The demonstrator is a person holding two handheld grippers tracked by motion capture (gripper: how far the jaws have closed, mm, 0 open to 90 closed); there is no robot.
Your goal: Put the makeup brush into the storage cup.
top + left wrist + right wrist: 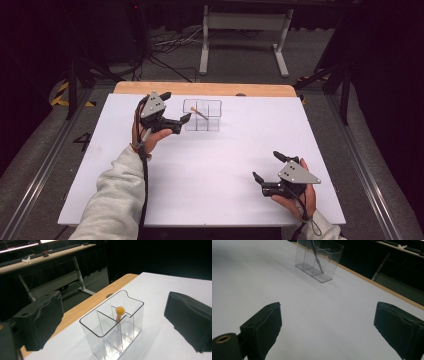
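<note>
A clear plastic organiser (202, 115) with dividers stands at the back middle of the white table (210, 170). A thin stick with a fluffy yellow tip (120, 310) leans inside one of its compartments, the tip poking above the rim. My left gripper (176, 106) hovers just left of the organiser, open, with nothing between its pads (40, 317). The left gripper view has the organiser (112, 322) close ahead between the jaws. My right gripper (267, 165) rests low near the table's front right, open and empty. Far ahead in its view stands the organiser (318, 260).
A wooden strip (200, 89) borders the table's far edge. Beyond it on the floor are a white desk frame (245, 30) and loose cables (170, 47). A desk with keyboards (37, 257) stands behind. Bare white surface lies between the two grippers.
</note>
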